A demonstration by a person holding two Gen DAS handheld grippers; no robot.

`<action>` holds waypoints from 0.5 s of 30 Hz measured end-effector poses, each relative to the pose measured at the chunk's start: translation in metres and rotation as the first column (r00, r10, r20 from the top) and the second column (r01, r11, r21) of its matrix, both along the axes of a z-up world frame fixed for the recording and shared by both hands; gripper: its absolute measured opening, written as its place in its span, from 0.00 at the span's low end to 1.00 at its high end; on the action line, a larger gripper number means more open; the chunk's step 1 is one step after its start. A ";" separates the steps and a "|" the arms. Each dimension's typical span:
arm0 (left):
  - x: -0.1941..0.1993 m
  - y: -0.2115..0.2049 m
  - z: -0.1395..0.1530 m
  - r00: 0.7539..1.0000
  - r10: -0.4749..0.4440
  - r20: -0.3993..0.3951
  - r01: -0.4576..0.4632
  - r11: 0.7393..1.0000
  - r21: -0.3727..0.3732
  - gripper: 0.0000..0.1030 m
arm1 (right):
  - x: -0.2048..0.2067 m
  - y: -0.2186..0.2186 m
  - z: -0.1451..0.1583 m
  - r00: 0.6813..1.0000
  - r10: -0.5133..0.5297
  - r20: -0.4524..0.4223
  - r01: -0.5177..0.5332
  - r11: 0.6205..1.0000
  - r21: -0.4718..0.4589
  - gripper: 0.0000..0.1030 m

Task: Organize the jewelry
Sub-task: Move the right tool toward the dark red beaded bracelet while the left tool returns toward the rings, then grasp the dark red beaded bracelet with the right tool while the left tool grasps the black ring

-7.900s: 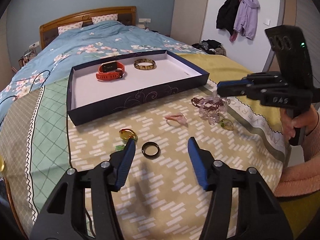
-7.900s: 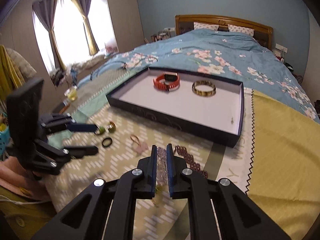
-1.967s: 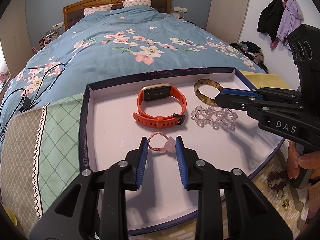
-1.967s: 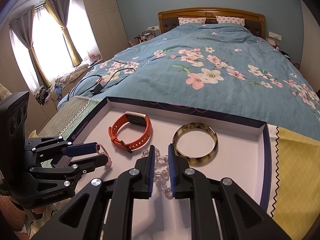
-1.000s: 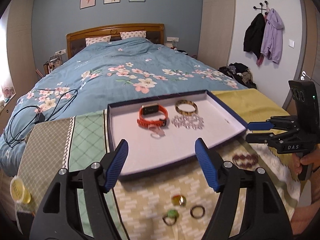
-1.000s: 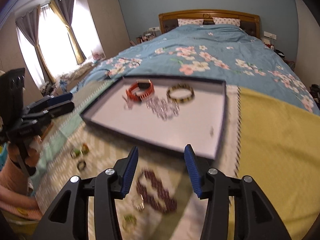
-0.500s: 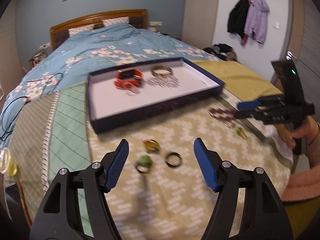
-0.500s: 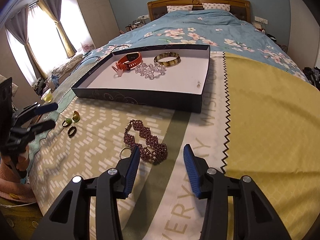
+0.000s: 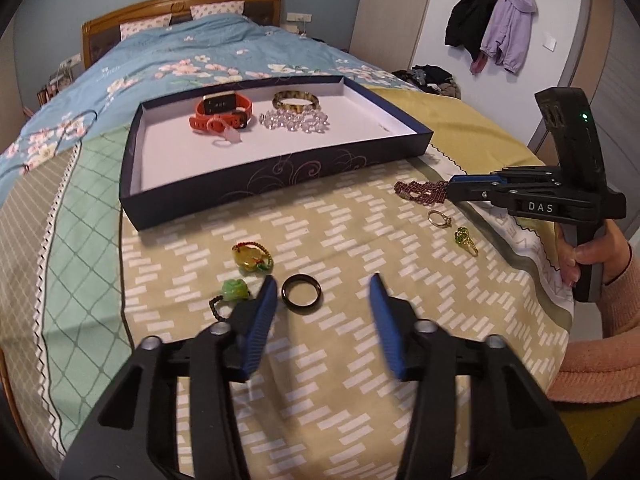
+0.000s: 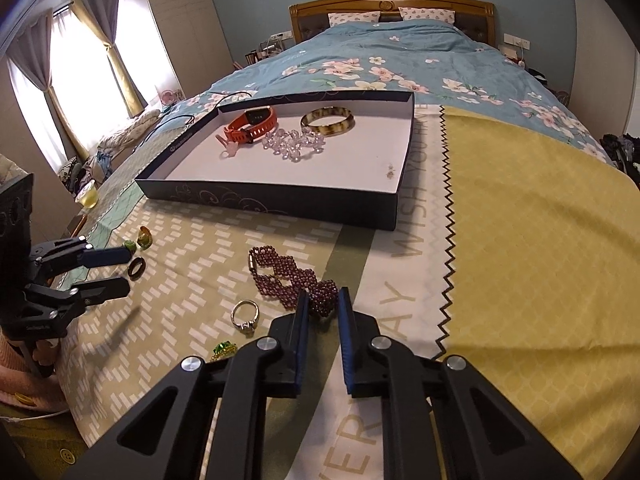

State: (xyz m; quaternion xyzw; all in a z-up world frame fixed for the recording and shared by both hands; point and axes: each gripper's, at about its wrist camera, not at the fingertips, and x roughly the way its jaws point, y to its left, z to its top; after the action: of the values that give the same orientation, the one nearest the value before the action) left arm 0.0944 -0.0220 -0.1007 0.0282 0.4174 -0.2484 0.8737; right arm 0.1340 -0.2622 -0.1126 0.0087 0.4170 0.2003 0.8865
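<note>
Left wrist: left tool open beside black ring.

Black tongs, blue pads, pink sleeve.

We get bright daylight blowing out the tall curtained window on the left, soft shadows on the patterned yellow bedspread, heavy fisheye bending, dark corners, otherwise pretty sharp.
</note>
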 end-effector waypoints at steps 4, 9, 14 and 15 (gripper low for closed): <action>0.005 0.002 -0.004 1.000 0.018 -0.025 -0.017 1.000 0.004 0.34 | 0.000 0.000 0.006 1.000 -0.003 0.021 0.002 1.000 0.012 0.09; 0.006 -0.002 -0.004 1.000 0.027 -0.015 -0.027 0.999 0.039 0.33 | -0.001 0.003 0.015 0.999 0.006 0.050 -0.007 1.000 0.027 0.09; 0.009 -0.002 -0.005 0.999 0.042 -0.007 -0.042 0.997 0.057 0.22 | 0.000 0.008 0.023 0.997 0.021 0.077 -0.024 0.999 0.035 0.08; 0.009 -0.001 -0.005 0.999 0.044 -0.009 -0.043 0.998 0.053 0.22 | 0.000 0.009 0.025 0.996 0.022 0.081 -0.025 0.999 0.036 0.06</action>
State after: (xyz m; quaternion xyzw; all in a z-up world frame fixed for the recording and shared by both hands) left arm 0.1034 -0.0227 -0.1060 0.0409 0.4289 -0.2185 0.8756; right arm 0.1335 -0.2534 -0.0880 0.0119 0.3771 0.2186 0.8999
